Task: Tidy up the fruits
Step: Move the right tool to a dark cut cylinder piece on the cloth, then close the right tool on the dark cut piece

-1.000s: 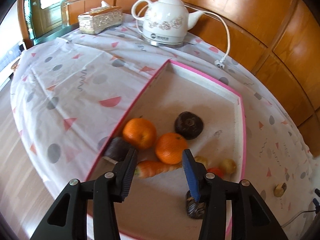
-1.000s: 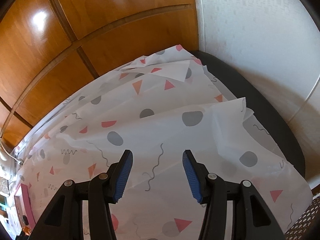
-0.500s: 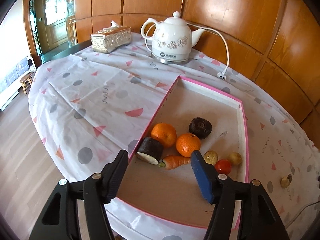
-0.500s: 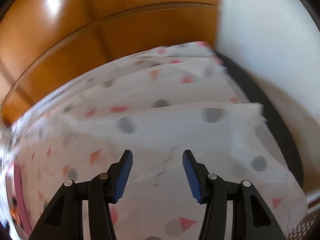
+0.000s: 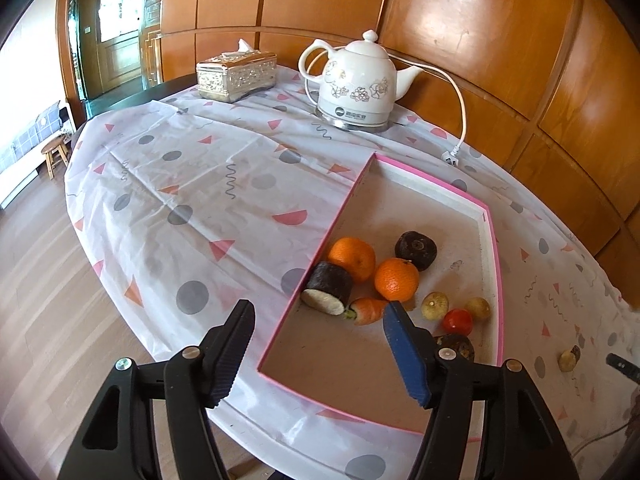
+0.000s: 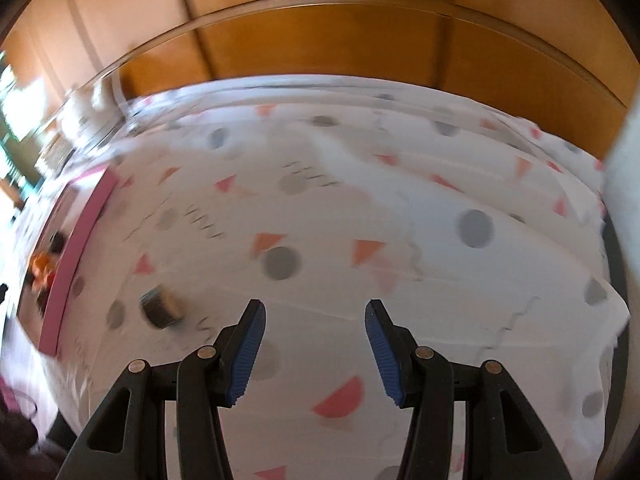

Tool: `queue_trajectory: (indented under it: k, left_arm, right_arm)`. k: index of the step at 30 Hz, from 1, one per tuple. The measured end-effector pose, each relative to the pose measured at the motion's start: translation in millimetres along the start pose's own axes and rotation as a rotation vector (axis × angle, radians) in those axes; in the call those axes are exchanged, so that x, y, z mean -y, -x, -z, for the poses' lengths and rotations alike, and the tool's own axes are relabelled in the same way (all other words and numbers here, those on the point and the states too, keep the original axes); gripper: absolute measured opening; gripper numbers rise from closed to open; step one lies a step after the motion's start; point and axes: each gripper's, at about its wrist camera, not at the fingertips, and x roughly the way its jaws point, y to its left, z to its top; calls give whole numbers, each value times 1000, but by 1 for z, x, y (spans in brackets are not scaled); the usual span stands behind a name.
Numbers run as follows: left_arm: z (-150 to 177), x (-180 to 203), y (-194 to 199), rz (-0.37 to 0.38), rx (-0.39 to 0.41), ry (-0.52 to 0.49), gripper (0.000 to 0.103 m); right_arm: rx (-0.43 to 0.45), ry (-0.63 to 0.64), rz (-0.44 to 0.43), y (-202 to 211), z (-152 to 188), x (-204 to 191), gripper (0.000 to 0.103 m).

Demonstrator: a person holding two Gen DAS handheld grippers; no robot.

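Glossy orange-brown wood panelling (image 5: 480,40) lines the wall behind the table, catching bright patches of reflected light. A white tablecloth (image 5: 200,184) printed with grey dots, pink triangles and squiggles covers the table. At far left a dark wooden door with glass panes (image 5: 116,32) stands beyond pale wood-plank flooring (image 5: 44,280), near a small wooden stool (image 5: 54,152). The right wrist view is motion-blurred.
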Motion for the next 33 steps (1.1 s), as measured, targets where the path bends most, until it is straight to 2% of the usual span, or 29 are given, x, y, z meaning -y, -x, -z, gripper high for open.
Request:
queue_trajectory:
  k: [8, 15, 26, 33]
  left_arm:
    - [4, -7, 5, -1, 3, 8, 69]
    - [4, -14, 12, -6, 24, 23, 70]
    - [5, -29, 12, -13, 18, 70, 70]
    - [5, -30, 12, -11, 21, 72, 71]
  right_arm:
    - [-47, 168, -103, -13, 4, -46, 53]
    - [-98, 255, -149, -22, 6, -73, 53]
    - [-114, 310, -147, -28, 1, -101, 53]
    - [-119, 348, -89, -39, -1, -120, 53]
